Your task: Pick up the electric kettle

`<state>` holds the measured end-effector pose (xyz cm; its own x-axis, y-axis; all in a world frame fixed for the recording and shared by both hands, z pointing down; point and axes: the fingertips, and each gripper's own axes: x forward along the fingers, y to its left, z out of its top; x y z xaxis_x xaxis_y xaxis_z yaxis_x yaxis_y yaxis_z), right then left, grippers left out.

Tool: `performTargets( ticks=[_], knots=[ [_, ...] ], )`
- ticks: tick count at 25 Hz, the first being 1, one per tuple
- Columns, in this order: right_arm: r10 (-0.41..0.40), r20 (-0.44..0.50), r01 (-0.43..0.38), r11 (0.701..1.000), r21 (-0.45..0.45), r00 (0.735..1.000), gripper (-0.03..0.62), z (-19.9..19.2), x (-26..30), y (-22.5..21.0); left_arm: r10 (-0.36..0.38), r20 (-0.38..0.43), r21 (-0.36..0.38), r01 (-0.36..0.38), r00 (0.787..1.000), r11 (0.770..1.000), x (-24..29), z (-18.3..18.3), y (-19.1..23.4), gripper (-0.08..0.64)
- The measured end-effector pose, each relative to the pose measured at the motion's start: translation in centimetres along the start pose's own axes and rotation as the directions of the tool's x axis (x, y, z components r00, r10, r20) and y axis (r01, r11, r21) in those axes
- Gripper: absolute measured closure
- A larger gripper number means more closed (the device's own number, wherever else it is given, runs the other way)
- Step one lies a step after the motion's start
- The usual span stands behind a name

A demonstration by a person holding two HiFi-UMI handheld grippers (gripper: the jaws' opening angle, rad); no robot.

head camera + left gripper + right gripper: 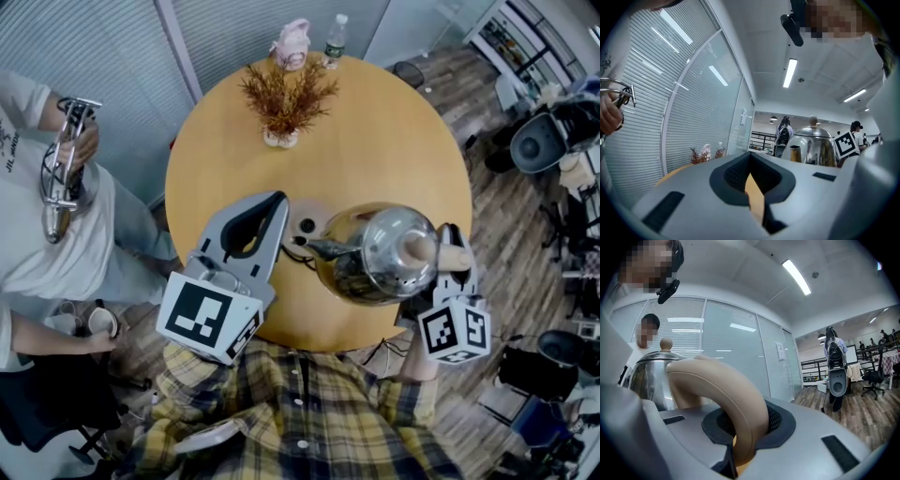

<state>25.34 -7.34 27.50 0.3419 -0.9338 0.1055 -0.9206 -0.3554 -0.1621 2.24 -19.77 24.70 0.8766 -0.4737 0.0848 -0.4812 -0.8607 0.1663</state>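
My right claw is clamped on the tan, curved handle of the steel kettle; in the right gripper view the handle runs down between the two dark pads, which press on it from either side, and the kettle's shiny body with its round knob sits just beyond at the left. From the head view the kettle hangs over the near right part of the round wooden tabletop, its spout pointing towards my left claw, and it appears to be lifted clear of the wood. Just beside the spout, on the tabletop, lies a round tan disc with dark holes in it. My left claw is closed on nothing: its tips meet, and through the loop of its pads only a strip of tabletop shows; it hovers to the left of the kettle, which appears in the left gripper view off to the right. At the far side of the tabletop stand a dried plant in a small pot, a pink thing and a bottle. A person in white sits at the left, holding a metal tool.
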Motion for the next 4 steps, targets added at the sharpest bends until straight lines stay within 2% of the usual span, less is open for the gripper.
performTargets(
  ticks=[4],
  knots=[
    [-0.002,-0.001,0.002,1.0,-0.007,1.0,0.523,0.09,-0.08,0.42,0.001,-0.001,0.006,-0.001,1.0,1.0,-0.32,0.04,0.06,0.558]
  ],
)
